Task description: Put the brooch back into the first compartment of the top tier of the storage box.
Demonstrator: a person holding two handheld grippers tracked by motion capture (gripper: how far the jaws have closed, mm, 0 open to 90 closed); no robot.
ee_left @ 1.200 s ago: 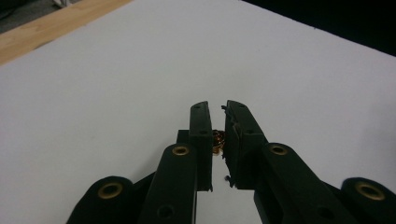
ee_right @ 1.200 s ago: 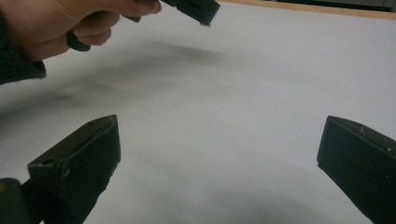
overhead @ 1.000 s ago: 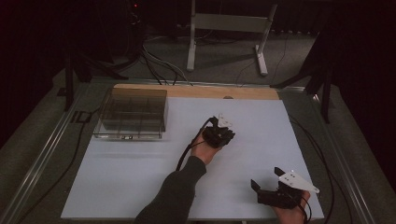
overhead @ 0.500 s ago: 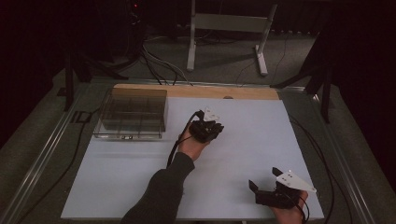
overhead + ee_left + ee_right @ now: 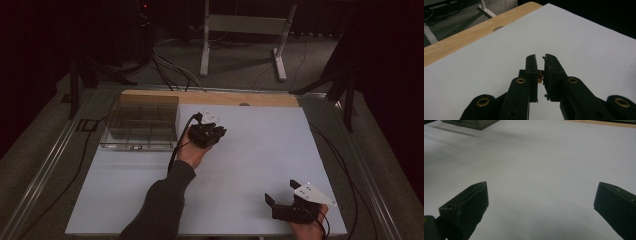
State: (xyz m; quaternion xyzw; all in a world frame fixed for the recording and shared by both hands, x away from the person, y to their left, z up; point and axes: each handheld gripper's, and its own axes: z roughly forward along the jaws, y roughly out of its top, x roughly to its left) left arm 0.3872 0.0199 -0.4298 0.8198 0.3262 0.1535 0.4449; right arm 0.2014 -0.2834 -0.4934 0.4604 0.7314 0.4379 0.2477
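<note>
Near the centre of the high view, the left hand-held gripper [image 5: 206,134] sits on an outstretched sleeved forearm [image 5: 162,202], its jaws nearly together on a tiny orange-brown bit [image 5: 540,74]. It has moved left since a second ago, towards the clear compartment box [image 5: 141,122] at upper left. The right hand-held gripper [image 5: 284,196], lower right, hovers over the white counter [image 5: 260,145] with jaws wide apart.
</note>
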